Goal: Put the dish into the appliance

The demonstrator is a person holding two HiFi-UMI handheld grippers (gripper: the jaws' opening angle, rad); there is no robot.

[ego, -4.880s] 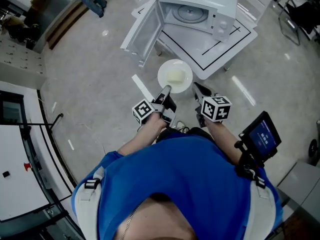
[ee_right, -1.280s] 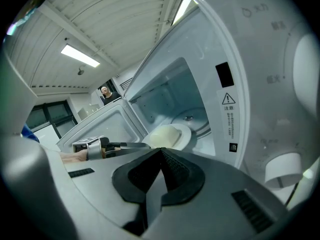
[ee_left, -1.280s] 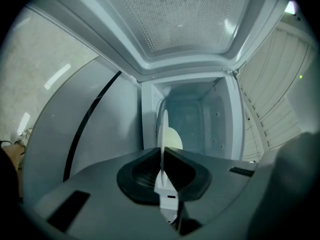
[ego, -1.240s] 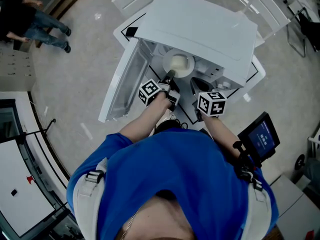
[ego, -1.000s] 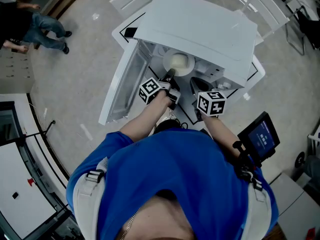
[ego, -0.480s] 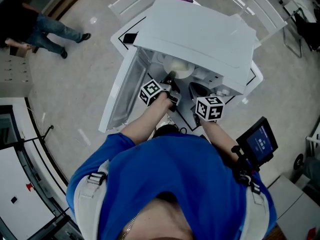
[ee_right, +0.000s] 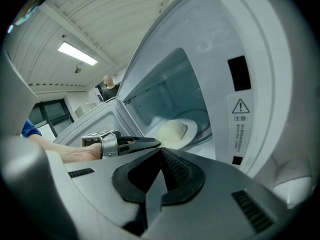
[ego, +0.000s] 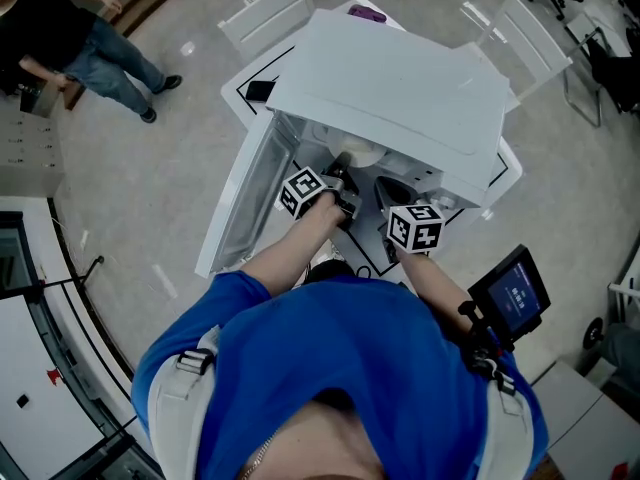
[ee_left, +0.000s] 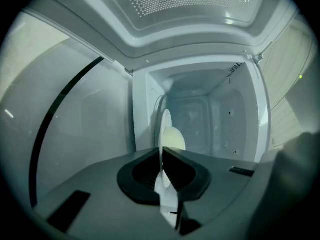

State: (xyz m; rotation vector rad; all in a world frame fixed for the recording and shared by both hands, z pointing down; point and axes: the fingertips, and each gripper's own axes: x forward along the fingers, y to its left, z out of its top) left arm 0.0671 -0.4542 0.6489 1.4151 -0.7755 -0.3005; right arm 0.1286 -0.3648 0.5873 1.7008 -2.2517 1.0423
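Note:
The white microwave [ego: 400,68] stands with its door [ego: 245,203] swung open to the left. My left gripper [ego: 338,173] reaches into the cavity, shut on the rim of a white plate [ego: 362,154] that is mostly hidden under the microwave's top. In the left gripper view the plate [ee_left: 165,124] shows edge-on between the jaws, with a pale lump of food [ee_left: 174,139] on it. The right gripper view shows the plate [ee_right: 175,131] low over the cavity floor, with the left gripper [ee_right: 150,144] on its rim. My right gripper [ego: 385,186] hangs shut and empty just outside the opening.
The microwave sits on a low white table [ego: 260,88] with black lines. White chairs [ego: 265,13] [ego: 510,28] stand behind it. A person [ego: 80,38] walks at the upper left. A small screen [ego: 510,293] is strapped to my right arm.
The plate has gone deeper into the microwave and now shows less from above. Both grippers moved forward with it. The person at the upper left walked on.

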